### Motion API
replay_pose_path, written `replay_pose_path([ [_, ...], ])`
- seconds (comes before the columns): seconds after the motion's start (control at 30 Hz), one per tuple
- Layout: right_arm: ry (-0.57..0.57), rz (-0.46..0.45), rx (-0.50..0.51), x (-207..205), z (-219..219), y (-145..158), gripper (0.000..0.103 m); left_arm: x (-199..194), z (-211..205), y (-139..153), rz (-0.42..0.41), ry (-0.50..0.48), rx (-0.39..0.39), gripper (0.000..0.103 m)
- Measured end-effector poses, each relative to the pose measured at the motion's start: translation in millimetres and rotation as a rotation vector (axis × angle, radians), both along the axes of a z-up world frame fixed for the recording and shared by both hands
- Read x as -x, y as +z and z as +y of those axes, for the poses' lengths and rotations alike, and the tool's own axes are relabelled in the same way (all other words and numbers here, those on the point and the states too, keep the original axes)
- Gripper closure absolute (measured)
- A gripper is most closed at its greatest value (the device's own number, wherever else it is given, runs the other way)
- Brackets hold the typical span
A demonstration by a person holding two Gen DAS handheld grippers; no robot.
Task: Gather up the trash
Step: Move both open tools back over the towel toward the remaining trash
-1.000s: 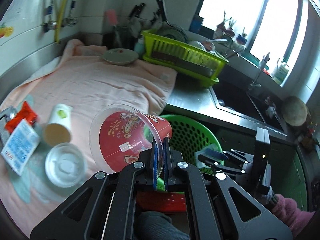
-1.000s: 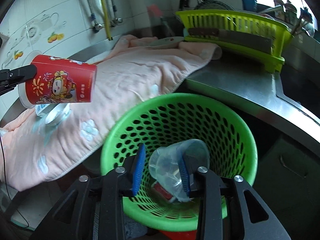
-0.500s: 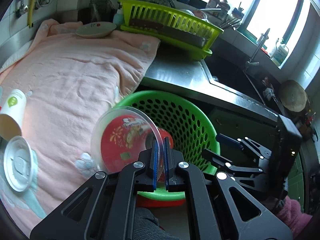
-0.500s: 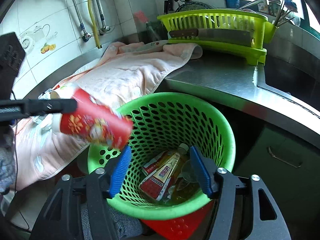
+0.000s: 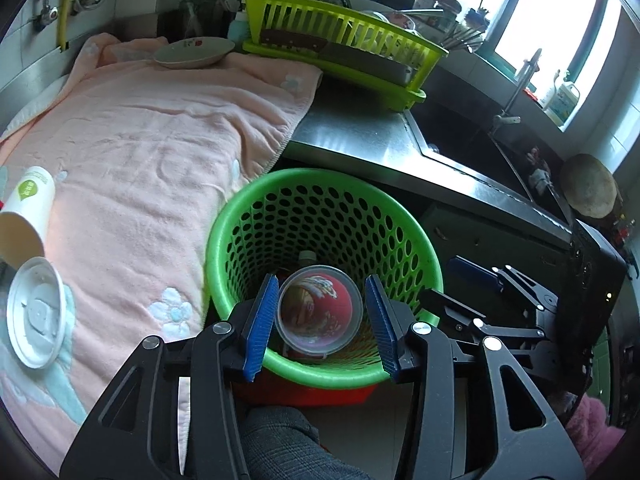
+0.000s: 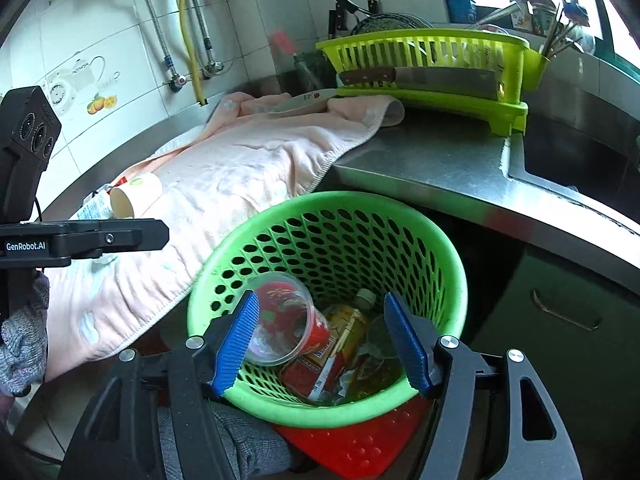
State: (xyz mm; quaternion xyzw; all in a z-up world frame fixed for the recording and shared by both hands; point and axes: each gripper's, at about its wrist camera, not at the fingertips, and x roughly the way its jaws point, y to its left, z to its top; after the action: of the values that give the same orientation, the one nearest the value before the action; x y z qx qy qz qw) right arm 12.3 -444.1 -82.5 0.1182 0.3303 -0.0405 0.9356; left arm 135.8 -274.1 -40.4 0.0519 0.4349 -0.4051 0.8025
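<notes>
A green perforated basket (image 5: 224,232) (image 6: 452,264) stands below the counter edge. The red printed cup (image 5: 320,312) (image 6: 288,320) with a clear lid lies loose inside it, on a bottle (image 6: 352,320), packets and a clear cup (image 6: 380,336). My left gripper (image 5: 321,292) hangs over the basket with its jaws opening; the cup sits far below them, untouched. My right gripper (image 6: 320,300) is over the near rim, its jaws also opening with nothing between them. On the pink towel lie a paper cup (image 5: 26,212) (image 6: 134,196), a white lid (image 5: 36,320) and a packet (image 6: 94,210).
The pink towel (image 5: 160,140) covers the steel counter (image 5: 360,136). A plate (image 5: 194,52) and a yellow-green dish rack (image 5: 352,40) with a cleaver sit at the back. The sink (image 5: 472,140) lies to the right. A red plastic piece (image 6: 360,448) is under the basket.
My left gripper carried the red cup from above the towel to over the basket, opened, and the cup fell in. My right gripper released the clear cup into the basket.
</notes>
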Motion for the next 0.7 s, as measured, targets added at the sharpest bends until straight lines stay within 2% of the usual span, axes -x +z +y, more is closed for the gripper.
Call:
replay_pose_path([
  [0.07, 0.006, -0.009, 0.000, 0.1, 4.5, 3.3, 0.033, 1.7, 9.5, 4.7, -0.018, 0.019, 0.000, 0.050],
  [0.23, 0.043, -0.027, 0.011, -4.7, 22.0, 12.9, 0.031, 2.3, 44.3, 20.1, -0.061, 0.081, 0.003, 0.049],
  [0.37, 0.083, -0.039, 0.028, -11.7, 40.3, 19.8, 0.027, -1.3, 78.6, 30.6, -0.085, 0.146, 0.007, 0.041],
  [0.5, 0.134, -0.049, 0.043, -22.6, 62.9, 25.9, 0.022, -8.3, 115.0, 37.4, -0.104, 0.219, -0.001, 0.040],
  [0.57, 0.160, -0.052, 0.048, -28.6, 74.2, 28.5, 0.021, -11.8, 132.6, 39.9, -0.108, 0.254, -0.002, 0.034],
  [0.7, 0.212, -0.057, 0.055, -40.9, 96.0, 32.7, 0.018, -19.4, 168.1, 44.9, -0.116, 0.325, 0.004, 0.033],
])
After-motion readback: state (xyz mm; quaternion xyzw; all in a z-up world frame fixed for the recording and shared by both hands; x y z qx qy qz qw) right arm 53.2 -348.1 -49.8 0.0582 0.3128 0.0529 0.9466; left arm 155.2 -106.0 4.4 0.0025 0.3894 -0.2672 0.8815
